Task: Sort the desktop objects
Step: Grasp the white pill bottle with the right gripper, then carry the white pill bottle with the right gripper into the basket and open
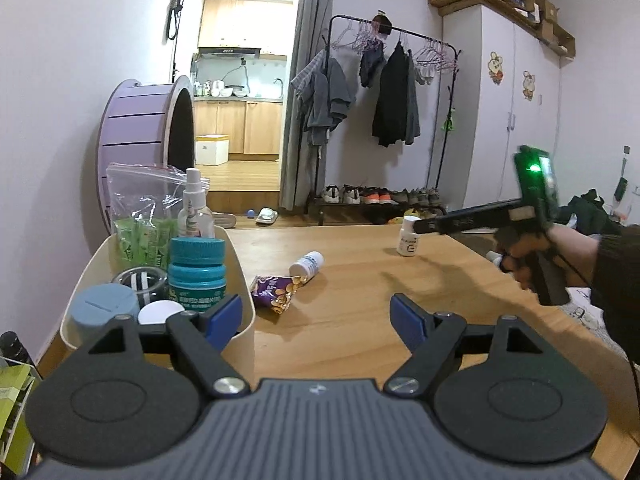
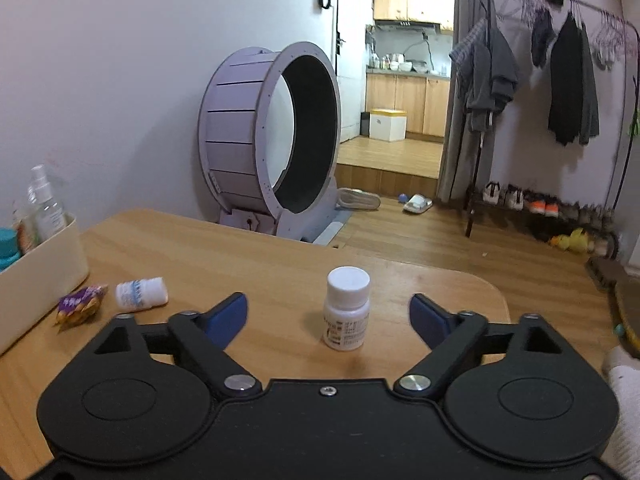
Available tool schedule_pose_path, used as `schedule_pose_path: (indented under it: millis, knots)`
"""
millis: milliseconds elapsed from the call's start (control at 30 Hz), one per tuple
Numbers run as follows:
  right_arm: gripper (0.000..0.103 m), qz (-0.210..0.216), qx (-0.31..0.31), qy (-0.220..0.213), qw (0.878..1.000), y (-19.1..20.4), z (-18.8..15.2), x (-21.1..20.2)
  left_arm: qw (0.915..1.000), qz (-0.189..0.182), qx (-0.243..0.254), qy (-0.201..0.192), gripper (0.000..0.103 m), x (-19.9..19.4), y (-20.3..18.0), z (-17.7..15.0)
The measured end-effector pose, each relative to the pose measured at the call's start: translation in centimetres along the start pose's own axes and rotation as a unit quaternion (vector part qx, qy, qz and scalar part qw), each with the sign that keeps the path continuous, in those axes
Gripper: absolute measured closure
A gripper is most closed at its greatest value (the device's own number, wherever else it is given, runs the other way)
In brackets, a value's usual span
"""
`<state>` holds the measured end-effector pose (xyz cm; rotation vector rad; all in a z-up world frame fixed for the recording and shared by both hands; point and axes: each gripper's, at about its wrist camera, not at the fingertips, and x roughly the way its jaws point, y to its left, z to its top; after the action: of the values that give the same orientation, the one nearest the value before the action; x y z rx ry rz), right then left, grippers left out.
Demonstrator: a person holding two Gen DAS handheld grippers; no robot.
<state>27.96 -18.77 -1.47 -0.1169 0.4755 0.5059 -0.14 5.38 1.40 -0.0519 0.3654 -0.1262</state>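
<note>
A light wooden table (image 2: 248, 248) stands in a bedroom with a purple cat wheel (image 2: 268, 136) by the wall and a clothes rack (image 1: 394, 92) behind. The right gripper (image 2: 328, 316) is spread wide, an upright white pill bottle (image 2: 347, 308) standing between its fingers, untouched. The left gripper (image 1: 316, 320) is spread too, beside a cream bin (image 1: 240, 268) of bottles. Another white bottle (image 1: 307, 265) lies against a purple snack packet (image 1: 276, 290).

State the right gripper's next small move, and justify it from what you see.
Probably ease the right gripper forward and close: its jaws are open, the upright white bottle stands centred just ahead of them, untouched, and the bin already holds other containers.
</note>
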Motion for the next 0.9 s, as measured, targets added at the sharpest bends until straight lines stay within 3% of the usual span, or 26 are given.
schedule_pose_path:
  millis: [67,300,367,533,900]
  knots:
    - [0.036,-0.002,0.006,0.008,1.0,-0.2,0.0,0.9,1.0,-0.002,0.001,-0.001,0.023,-0.1,0.1,0.0]
    - [0.049,-0.008,0.017,0.01,1.0,-0.4,-0.5,2.9,1.0,-0.001,-0.008,-0.002,0.023,-0.3,0.6,0.1]
    - [0.071,-0.007,0.018,0.01,1.0,-0.5,-0.6,3.2,0.9999,-0.001,-0.01,-0.003,0.023,-0.4,0.6,0.1]
    - [0.071,-0.004,0.031,0.005,0.999,-0.8,-0.6,2.7,0.9999,0.003,-0.013,-0.001,0.023,-0.6,0.7,0.1]
    - [0.071,0.038,0.031,-0.044,0.998,1.6,0.8,-3.0,0.9996,0.02,-0.021,-0.002,0.023,-1.4,1.2,0.3]
